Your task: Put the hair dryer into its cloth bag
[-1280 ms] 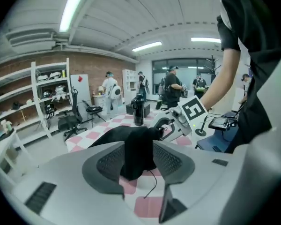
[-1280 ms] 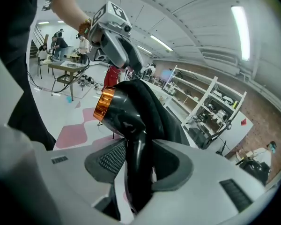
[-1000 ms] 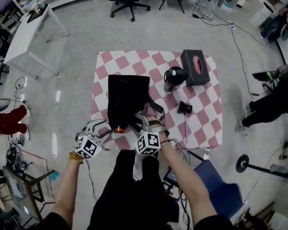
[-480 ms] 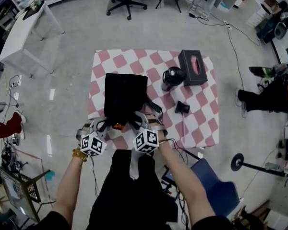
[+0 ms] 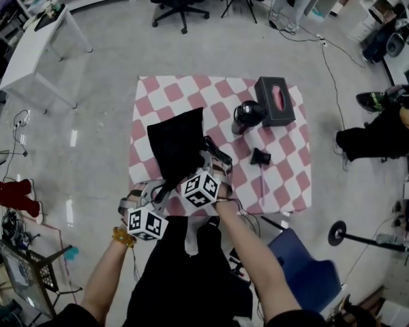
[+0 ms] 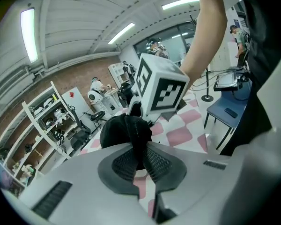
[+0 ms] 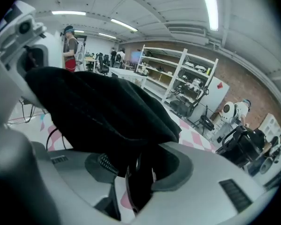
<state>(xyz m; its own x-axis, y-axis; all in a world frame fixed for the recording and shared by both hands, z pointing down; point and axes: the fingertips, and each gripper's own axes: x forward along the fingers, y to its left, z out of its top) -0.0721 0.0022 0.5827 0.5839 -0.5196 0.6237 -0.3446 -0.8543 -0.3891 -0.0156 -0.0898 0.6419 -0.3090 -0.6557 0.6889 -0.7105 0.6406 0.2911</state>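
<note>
Soft black cloth bag point(image 5: 176, 145) is held raised over the pink-and-white checked tabletop point(image 5: 286, 176). Left gripper point(image 6: 139, 161) is pinched tight on a thin fold of it. Right gripper point(image 7: 136, 179) is clamped half-wide on a glossy part under the cloth, judged the black hair dryer point(image 7: 141, 196). Risk: the fold could be tugged free, the mouth would sag, and the dryer could be spilled.

table point(image 5: 286, 179) under a pink-and-white checked cloth: black box point(image 5: 275, 101) at one o'clock, round black object point(image 5: 247, 114) just beside it, small black piece point(image 5: 260, 157) at three, bag point(image 5: 176, 145) toward eight.
</note>
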